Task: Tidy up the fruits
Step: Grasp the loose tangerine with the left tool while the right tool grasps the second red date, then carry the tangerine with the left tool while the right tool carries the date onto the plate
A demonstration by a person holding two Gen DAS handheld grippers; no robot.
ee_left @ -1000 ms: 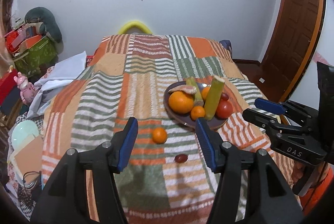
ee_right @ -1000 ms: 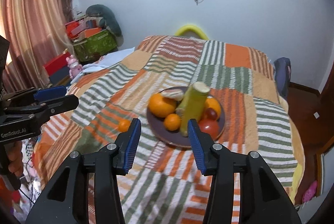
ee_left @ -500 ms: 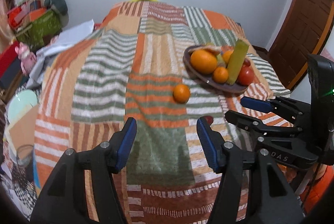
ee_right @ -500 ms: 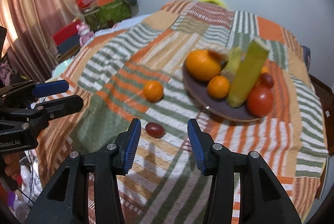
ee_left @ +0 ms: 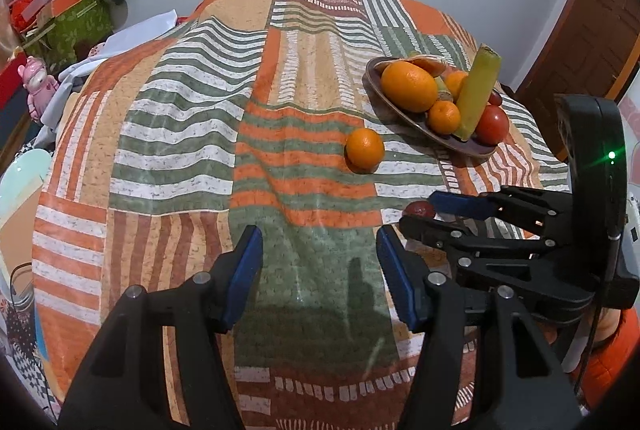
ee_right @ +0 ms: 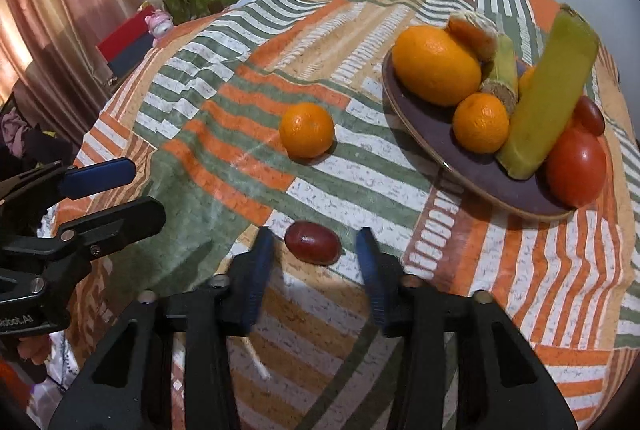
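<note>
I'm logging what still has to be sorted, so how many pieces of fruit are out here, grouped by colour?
Orange, whole: 4 (loose one, big one, small one, one half hidden)
Orange, peeled piece: 1
Red: 3 (loose one, tomato-like one, small one)
Yellow-green stalks: 2 (long, short)
Total: 10

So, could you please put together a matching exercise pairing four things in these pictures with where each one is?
Things:
1. small dark red fruit
2. loose mandarin
3. red tomato
4. left gripper

Places:
A. at the near edge of the plate
B. on the bedspread, apart from the plate and from both grippers
C. open over a green patch, nothing between its fingers
D. on the bedspread just ahead of the open right gripper

Pairs: 1-D, 2-B, 3-A, 4-C
</note>
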